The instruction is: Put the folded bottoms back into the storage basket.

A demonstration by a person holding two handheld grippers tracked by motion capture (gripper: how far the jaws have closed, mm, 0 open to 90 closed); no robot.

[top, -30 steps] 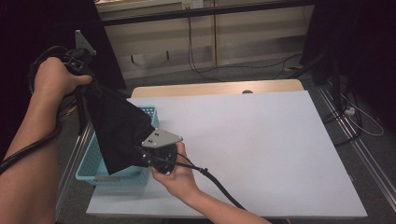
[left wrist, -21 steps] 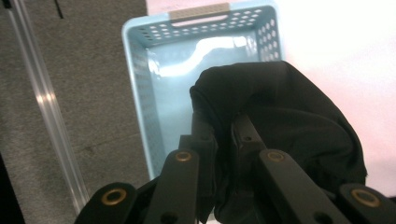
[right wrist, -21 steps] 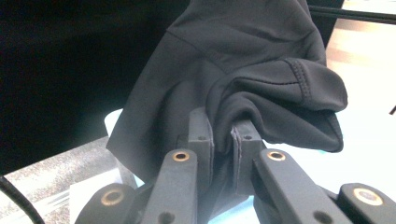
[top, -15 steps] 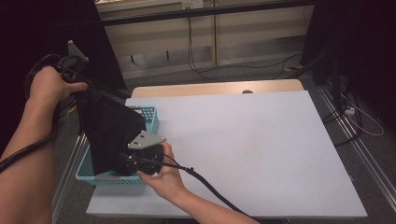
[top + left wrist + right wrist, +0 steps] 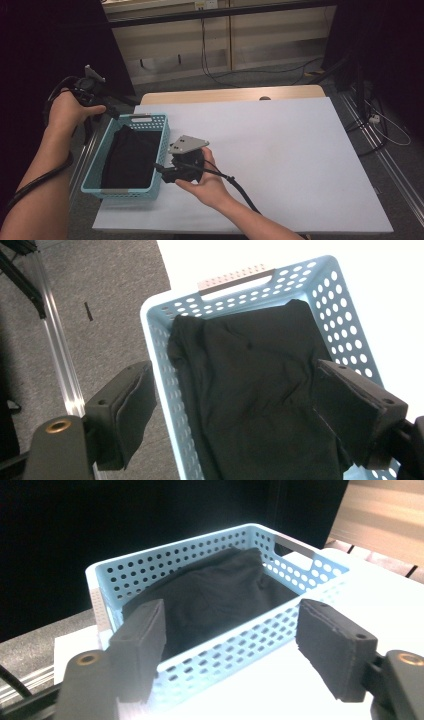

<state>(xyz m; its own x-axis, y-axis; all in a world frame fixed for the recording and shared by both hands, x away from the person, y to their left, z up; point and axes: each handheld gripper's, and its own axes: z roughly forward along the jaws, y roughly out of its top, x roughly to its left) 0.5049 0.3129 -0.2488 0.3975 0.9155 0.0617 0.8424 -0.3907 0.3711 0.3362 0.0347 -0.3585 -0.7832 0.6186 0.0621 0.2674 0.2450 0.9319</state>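
A black cloth (image 5: 131, 156) lies crumpled inside a light blue perforated basket (image 5: 98, 165) at the table's left edge. My left gripper (image 5: 113, 108) hovers above the basket's far left corner. In the left gripper view the cloth (image 5: 250, 385) lies below my left gripper (image 5: 240, 410), whose jaws have just been opening and hold nothing. My right gripper (image 5: 163, 173) rests beside the basket's right wall, pointing at it. In the right gripper view my right gripper (image 5: 235, 647) faces the basket (image 5: 235, 645) and the cloth (image 5: 215, 592); its jaws have just been opening, with nothing gripped.
The basket sits on a white table top (image 5: 280, 150), with a wooden strip (image 5: 225, 94) along the far edge. A metal rail (image 5: 60, 365) runs along the floor left of the basket. Cables (image 5: 240, 190) trail from both grippers. Dark curtains hang at both sides.
Both grippers held the black cloth up above the basket; now it has been let go and lies in the basket. Both sets of jaws opened, and the left hand came down.
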